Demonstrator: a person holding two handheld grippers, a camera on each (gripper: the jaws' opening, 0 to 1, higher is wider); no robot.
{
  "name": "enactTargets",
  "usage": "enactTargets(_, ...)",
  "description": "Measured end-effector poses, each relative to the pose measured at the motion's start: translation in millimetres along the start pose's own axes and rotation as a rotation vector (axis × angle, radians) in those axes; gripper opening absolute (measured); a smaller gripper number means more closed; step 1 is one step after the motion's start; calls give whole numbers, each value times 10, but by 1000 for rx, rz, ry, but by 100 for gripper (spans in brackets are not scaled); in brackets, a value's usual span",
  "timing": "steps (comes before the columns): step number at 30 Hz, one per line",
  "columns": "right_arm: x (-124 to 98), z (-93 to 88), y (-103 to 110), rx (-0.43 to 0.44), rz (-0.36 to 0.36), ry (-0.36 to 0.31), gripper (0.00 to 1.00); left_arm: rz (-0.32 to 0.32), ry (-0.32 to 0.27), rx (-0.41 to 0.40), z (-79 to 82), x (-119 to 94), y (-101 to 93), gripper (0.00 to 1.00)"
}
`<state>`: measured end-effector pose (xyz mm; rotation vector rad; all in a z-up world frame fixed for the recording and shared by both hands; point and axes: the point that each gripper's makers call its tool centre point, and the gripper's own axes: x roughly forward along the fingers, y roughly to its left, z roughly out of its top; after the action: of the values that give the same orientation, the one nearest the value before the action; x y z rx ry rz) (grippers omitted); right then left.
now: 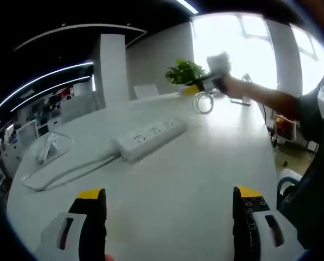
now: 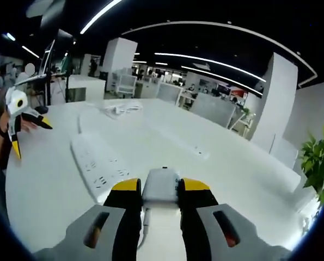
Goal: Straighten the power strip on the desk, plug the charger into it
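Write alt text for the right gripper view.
The right gripper is shut on a white charger above a white desk. A white power strip lies just ahead to the left, and the open left gripper shows at the left edge.

Smooth matt white desk (image 1: 194,168); white plastic power strip (image 1: 151,138); glossy white plastic charger (image 2: 160,187).

You have a leafy green potted plant (image 1: 184,71) at the far end of the white surface (image 1: 205,174), near the bright window (image 1: 243,43). A white square column (image 1: 112,68) stands behind it. Long ceiling light strips (image 2: 205,58) curve over distant office desks (image 2: 211,106).
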<state>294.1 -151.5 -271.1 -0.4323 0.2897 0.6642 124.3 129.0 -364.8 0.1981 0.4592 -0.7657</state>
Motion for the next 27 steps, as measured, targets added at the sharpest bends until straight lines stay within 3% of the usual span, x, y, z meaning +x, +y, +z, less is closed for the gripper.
enactTargets(27,-21,112,318,-168,100,104,24,1,5,-4,-35,9,-17,100)
